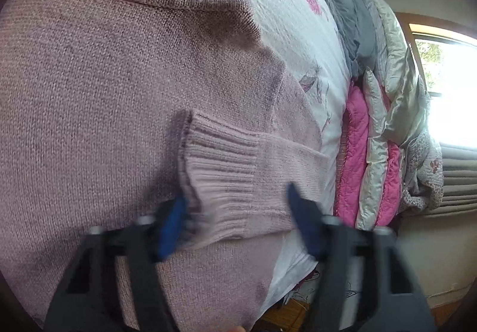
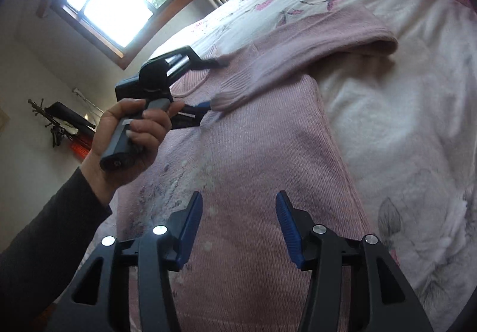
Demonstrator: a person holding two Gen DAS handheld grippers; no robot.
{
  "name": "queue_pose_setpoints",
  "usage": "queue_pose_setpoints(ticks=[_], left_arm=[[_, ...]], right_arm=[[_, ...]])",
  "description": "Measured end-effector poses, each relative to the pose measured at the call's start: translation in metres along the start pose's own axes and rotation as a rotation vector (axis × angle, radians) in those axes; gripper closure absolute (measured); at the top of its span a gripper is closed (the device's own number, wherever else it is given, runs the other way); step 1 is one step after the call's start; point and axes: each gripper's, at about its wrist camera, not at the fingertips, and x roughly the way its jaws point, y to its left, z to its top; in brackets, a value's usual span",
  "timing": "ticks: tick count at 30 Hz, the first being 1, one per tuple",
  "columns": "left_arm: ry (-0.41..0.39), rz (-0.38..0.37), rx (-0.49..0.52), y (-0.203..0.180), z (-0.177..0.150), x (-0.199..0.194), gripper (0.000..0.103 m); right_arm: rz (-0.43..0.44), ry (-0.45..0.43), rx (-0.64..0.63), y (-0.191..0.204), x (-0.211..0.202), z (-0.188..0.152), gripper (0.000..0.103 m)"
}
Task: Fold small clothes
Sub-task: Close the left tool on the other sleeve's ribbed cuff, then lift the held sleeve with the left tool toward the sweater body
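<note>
- Left wrist view: the left gripper (image 1: pixel 235 212) hangs with its blue-padded tongs apart either side of the ribbed cuff (image 1: pixel 220 165) of the dusty-pink knitted sweater (image 1: pixel 104 78), which lies flat on the white flower-printed bedspread (image 1: pixel 286 19); nothing is clamped, so the sleeve, folded across the body, could slide back off if a pad drags it
- A heap of pink and silver quilts (image 1: pixel 372 159) crowds the far side
- Right wrist view: the right gripper (image 2: pixel 238 221) hovers parted and empty above the sweater's lower body; open bedspread lies beyond the side seam, while the person's hand (image 2: pixel 131 135) limits room opposite
</note>
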Motion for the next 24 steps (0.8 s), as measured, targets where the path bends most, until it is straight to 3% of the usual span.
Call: queue_pose_setpoints(ticks=[1, 4, 8, 16, 24], left_arm=[[0.005, 0.024, -0.003, 0.001, 0.002, 0.001, 0.091], [0.000, 0.072, 0.017, -0.005, 0.004, -0.003, 0.096], [-0.048, 0.081, 0.077, -0.025, 0.001, -0.031, 0.097], [-0.163, 0.117, 0.197, -0.058, -0.003, -0.131, 0.097], [-0.258, 0.203, 0.193, -0.024, -0.001, -0.222, 0.098]], right_arm=[[0.001, -0.002, 0.009, -0.002, -0.005, -0.003, 0.051], [-0.008, -0.015, 0.014, -0.005, -0.016, -0.007, 0.051], [-0.013, -0.022, 0.004, -0.005, -0.027, -0.010, 0.051], [0.003, -0.027, 0.002, -0.002, -0.032, -0.014, 0.051], [0.014, -0.004, -0.013, 0.009, -0.027, -0.022, 0.051]])
